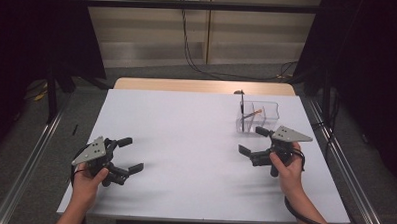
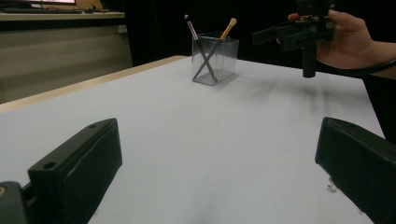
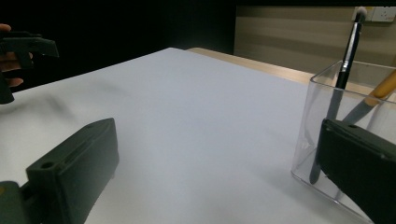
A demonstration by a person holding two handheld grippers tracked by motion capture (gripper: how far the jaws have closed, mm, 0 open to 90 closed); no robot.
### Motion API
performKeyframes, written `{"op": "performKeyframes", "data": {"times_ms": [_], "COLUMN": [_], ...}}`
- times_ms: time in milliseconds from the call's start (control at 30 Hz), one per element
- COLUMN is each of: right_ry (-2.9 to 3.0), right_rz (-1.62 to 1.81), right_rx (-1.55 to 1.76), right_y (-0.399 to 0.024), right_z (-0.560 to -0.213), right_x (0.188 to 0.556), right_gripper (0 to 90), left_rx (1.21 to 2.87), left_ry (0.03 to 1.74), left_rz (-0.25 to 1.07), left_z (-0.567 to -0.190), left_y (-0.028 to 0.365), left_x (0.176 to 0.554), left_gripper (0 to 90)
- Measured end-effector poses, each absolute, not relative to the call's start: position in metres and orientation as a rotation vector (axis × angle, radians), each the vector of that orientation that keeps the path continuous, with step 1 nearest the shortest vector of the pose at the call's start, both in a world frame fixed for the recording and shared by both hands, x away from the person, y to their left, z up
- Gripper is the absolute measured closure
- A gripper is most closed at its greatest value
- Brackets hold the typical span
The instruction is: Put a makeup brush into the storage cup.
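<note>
A clear plastic box stands at the far right of the white table. In it lean a black-handled brush and a wooden-handled brush, crossed. The box and both brushes appear far off in the left gripper view. My left gripper is held at the near left, jaws wide apart and empty. My right gripper hovers just in front of the box, open and empty. In the right gripper view the box sits close behind the right jaw, with the black brush sticking up.
The table's far edge shows a bare wooden strip. Metal rails run along both sides of the table. Cables lie on the floor beyond it. Wide bare tabletop lies between the two grippers.
</note>
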State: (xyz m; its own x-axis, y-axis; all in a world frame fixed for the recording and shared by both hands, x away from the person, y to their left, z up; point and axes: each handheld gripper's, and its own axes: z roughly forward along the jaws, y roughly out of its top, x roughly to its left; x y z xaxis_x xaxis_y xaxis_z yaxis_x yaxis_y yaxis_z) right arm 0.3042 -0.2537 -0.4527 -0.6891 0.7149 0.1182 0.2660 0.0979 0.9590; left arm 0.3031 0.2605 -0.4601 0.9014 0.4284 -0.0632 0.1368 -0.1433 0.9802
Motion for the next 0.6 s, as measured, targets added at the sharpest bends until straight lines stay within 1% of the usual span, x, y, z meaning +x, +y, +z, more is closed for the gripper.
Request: {"op": "performKeyframes", "data": {"times_ms": [600], "right_ry": [2.016], "right_rz": [1.596], "right_rx": [0.954], "right_y": [-0.266], "right_z": [-0.455], "right_x": [0.296], "right_gripper": [0.0], "left_rx": [1.713], "left_ry": [0.431], "left_rz": [0.268], "left_z": [-0.46], "left_y": [0.261], "left_x": [0.304], "left_gripper": [0.5]}}
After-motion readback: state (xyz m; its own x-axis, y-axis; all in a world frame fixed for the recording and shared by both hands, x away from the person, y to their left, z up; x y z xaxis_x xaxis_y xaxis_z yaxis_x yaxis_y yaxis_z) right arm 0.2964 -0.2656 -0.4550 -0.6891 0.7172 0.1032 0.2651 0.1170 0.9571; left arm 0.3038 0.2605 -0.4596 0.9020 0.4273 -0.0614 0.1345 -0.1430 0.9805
